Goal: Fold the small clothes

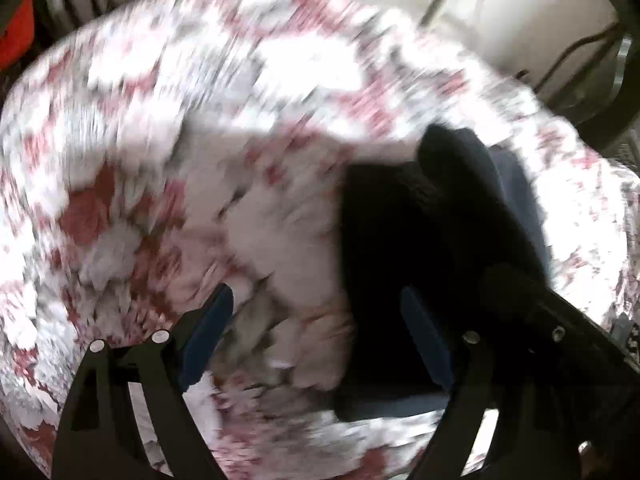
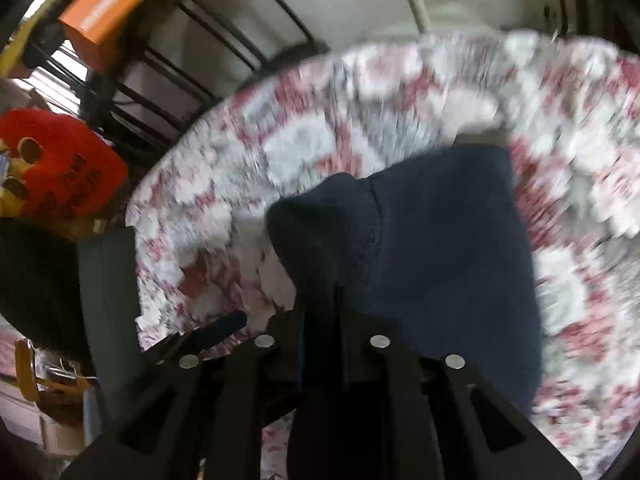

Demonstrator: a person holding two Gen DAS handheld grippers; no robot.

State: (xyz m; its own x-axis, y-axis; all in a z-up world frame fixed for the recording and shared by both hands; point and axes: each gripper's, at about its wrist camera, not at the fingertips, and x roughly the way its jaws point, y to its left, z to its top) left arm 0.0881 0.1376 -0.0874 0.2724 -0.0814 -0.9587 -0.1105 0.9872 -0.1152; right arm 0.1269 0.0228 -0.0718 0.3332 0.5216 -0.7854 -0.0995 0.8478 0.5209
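A round surface covered in a white cloth with a red and grey floral print is recorded in both wrist views, heavily blurred. At the far left of the right wrist view, off the surface, a red plastic item and an orange box are noted beside dark metal bars.

The left gripper is seen with its jaws standing wide apart, blue pads exposed; nothing is pressed between them. Below its left finger only floral cloth is seen; its right finger lies over the near left edge of the dark navy knitted garment.

The garment is found on the right half of the surface in the left wrist view, its long axis running away from the camera, with a raised fold towards the far end.

The right gripper is seen nearly closed, with an edge of the navy fabric pinched between its jaws; the rest of the garment extends up and to the right from the fingertips.

It is judged that the fold is under way, and that the next move turns on the free near edge lying just right of the left gripper's centre. The left hand is nearer to it.
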